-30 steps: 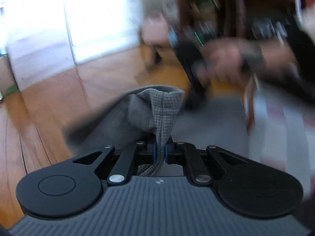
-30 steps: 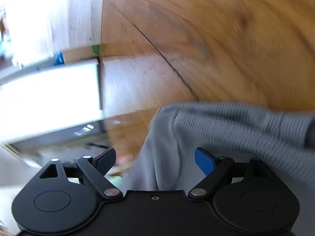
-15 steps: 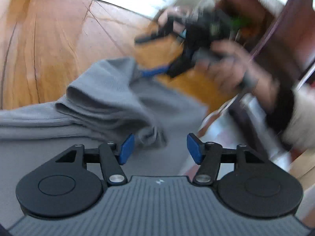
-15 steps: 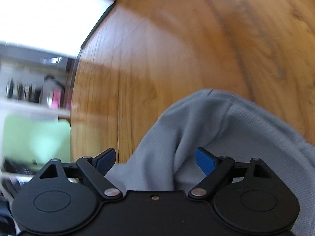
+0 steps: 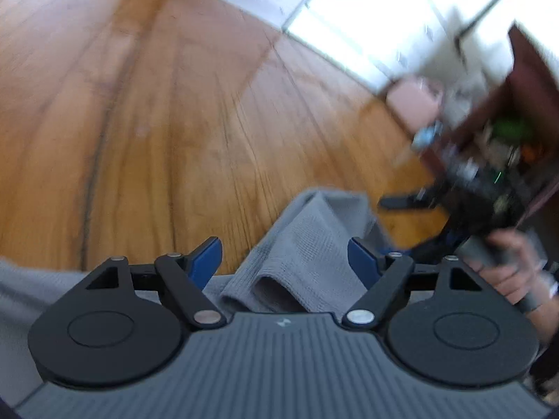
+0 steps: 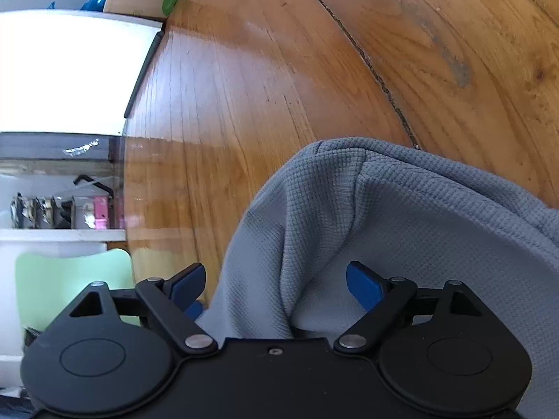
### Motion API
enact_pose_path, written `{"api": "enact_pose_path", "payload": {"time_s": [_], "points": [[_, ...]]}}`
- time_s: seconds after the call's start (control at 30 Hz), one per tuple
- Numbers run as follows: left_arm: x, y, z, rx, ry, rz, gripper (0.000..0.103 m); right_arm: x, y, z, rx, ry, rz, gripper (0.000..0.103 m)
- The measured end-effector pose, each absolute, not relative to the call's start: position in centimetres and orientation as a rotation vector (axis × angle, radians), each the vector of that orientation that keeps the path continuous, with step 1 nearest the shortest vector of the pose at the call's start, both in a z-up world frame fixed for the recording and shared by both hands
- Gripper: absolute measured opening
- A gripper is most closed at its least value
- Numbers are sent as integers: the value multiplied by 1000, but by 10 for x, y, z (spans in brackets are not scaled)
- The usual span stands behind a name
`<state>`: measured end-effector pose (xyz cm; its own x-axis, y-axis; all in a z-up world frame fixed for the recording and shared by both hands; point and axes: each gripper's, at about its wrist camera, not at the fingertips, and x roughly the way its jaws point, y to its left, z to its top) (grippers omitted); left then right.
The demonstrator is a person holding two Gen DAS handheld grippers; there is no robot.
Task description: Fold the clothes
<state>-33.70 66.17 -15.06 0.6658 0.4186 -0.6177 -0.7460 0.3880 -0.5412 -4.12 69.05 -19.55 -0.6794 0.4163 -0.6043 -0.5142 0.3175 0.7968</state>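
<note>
Grey waffle-knit garment (image 6: 401, 230) bunched on glossy wood table (image 6: 279, 87), left gripper (image 5: 286, 262) fingers spread, right gripper (image 6: 276, 286) fingers spread, both straddling folds

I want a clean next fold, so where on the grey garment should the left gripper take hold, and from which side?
Probably the raised, doubled ridge of the grey garment, lying between the open fingers of the left gripper. Come straight ahead along the fingers, low over the wooden table: the ridge stands up off the flat cloth and ends in an open cuff-like edge, so both pads could close across it.
</note>
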Motion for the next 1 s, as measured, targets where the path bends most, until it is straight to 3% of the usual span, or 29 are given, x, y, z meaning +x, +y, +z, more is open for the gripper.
{"api": "enact_pose_path", "payload": {"time_s": [0.23, 0.27, 0.3, 0.37, 0.47, 0.57, 0.73, 0.87, 0.93, 1.0], "points": [[-312, 669, -178, -988, 432, 685, 78, -50, 695, -189, -130, 1791, 1485, 91], [-309, 668, -180, -979, 431, 692, 71, -51, 694, -190, -134, 1797, 1483, 91], [-306, 666, -179, -957, 433, 691, 51, -52, 694, -190, -137, 1804, 1480, 91], [-300, 659, -172, -892, 431, 685, 25, -52, 695, -193, -135, 1818, 1482, 91], [-298, 645, -154, -786, 389, 701, 24, -46, 692, -196, -81, 1842, 1469, 91], [-288, 630, -129, -676, 346, 616, 8, -40, 689, -198, -27, 1865, 1455, 91], [-264, 580, -106, -587, 334, 369, 8, -31, 684, -202, 65, 1901, 1430, 91], [-236, 540, -119, -556, 463, 262, 9, -21, 677, -206, 142, 1918, 1424, 91], [-222, 530, -129, -551, 577, 269, 17, -18, 673, -209, 157, 1921, 1421, 91], [-214, 528, -130, -517, 674, 316, 37, -17, 672, -211, 123, 1911, 1411, 91]]}}
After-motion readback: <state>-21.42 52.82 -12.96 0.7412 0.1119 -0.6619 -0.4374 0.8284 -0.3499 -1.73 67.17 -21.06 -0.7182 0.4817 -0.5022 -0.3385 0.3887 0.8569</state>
